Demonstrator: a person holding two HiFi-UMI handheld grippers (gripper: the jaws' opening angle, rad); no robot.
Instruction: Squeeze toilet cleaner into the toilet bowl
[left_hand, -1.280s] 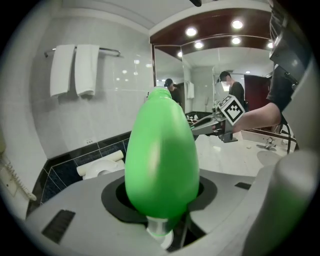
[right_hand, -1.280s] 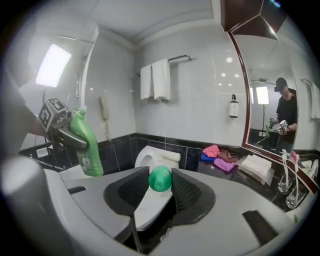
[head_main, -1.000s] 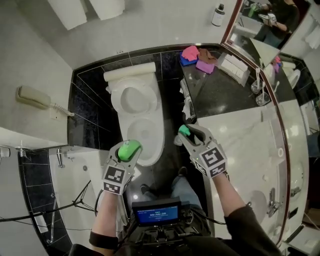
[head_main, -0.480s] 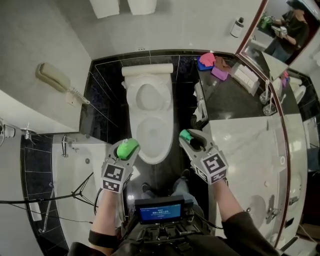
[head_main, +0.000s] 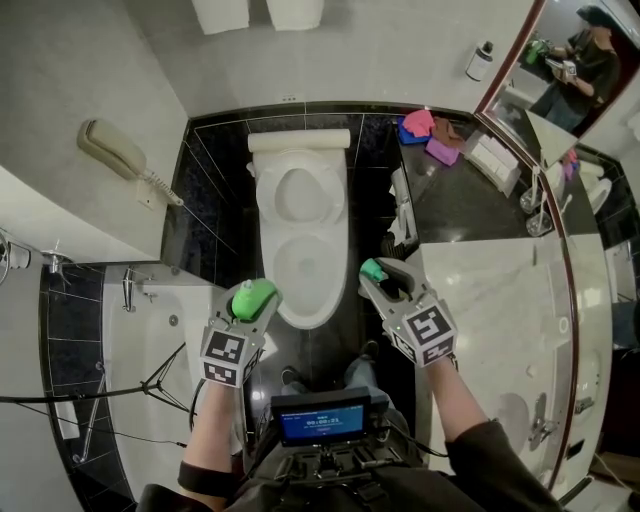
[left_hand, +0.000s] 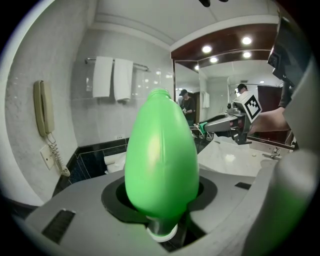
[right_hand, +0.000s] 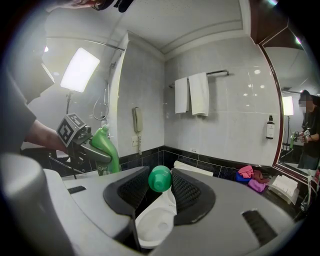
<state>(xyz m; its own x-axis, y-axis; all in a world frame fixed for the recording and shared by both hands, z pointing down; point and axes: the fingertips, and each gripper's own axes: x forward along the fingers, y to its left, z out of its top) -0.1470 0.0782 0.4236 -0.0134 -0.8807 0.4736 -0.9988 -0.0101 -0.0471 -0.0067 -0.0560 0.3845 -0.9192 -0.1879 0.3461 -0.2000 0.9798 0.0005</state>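
One wall phone hangs at the far left. The left gripper clamps one green cleaner bottle just beside the front left rim of the one open toilet bowl. The right gripper pinches one green cap. Two towels hang behind.

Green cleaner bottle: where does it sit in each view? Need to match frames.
Head view: green bottle, lower left of centre.
Left gripper view: fills the centre.
Right gripper view: left of centre.
Shared landmark: wall phone.
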